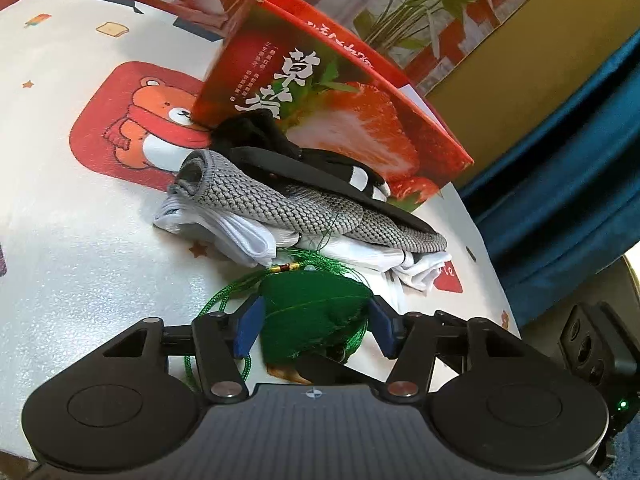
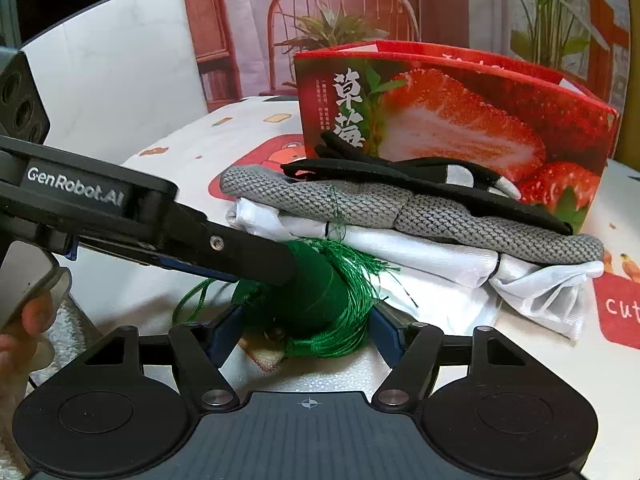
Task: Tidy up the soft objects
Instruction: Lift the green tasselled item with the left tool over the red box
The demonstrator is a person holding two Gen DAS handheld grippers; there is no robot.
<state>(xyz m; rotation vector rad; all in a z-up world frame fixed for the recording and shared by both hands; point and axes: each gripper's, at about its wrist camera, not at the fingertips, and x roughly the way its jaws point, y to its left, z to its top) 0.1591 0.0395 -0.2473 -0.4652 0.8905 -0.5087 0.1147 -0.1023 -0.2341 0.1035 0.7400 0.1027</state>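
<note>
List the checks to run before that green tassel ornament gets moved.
1. Green ornament sits between the left gripper pads: ok.
2. It also sits between the right gripper pads: ok.
3. Firm grip by either gripper: cannot tell.
4. Tassel strands clear of the grey sock: not ok, one strand lies across it.
5. Green cord free of the left gripper: cannot tell.
6. Strawberry box upright behind the grey sock: ok.

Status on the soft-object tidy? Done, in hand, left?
Done: grey knit piece, white cloth and black item sit stacked against the strawberry box. In hand: green tasselled ornament between both claws, left claw and right claw. Left: placing it.
</note>
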